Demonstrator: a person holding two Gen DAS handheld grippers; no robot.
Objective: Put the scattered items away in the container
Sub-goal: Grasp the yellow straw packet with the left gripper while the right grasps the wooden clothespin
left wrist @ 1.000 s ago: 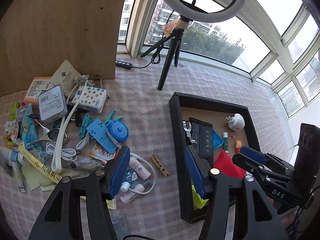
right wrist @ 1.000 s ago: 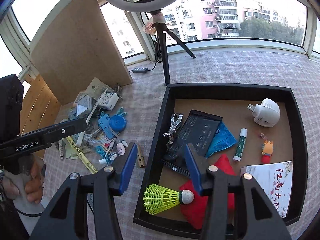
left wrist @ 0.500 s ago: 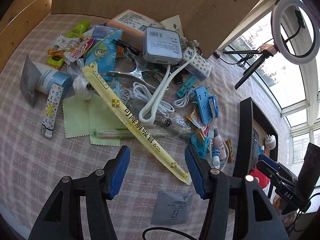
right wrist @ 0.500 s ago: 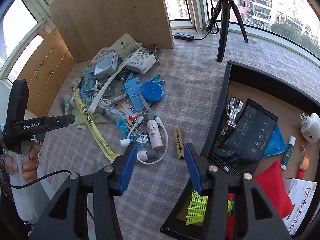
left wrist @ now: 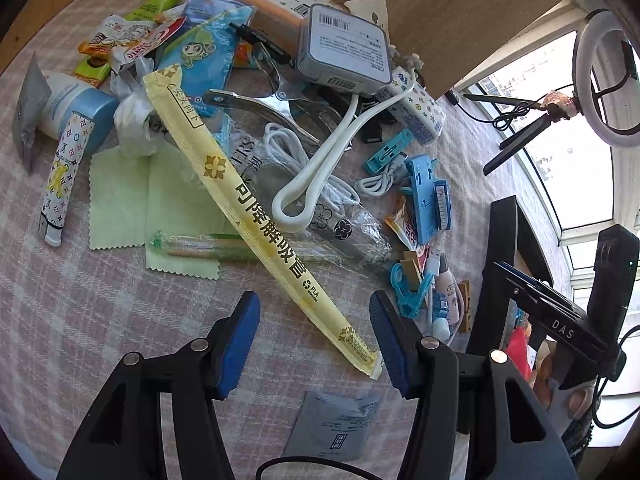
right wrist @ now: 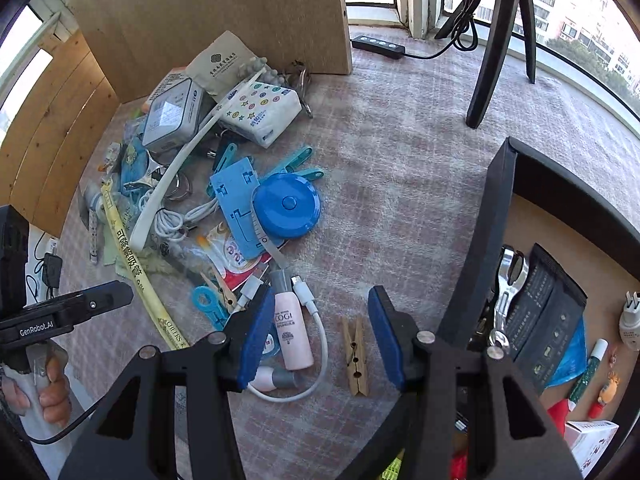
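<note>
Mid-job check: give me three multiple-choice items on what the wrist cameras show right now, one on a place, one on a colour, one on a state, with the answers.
1. Where does the wooden clothespin lie?
A. inside the black tray
B. on the cloth, between the pink bottle and the tray wall
C. on top of the tape measure

2. What colour is the round tape measure?
A. blue
B. red
C. yellow

3. How does the right gripper stand?
A. shut on the pink bottle
B. shut on the clothespin
C. open, holding nothing

Answers: 1 B, it lies on the checked cloth right of the pink bottle and left of the black tray wall. 2 A, its case is plainly blue. 3 C, both blue pads stand apart with the clothespin lying untouched between them.
</note>
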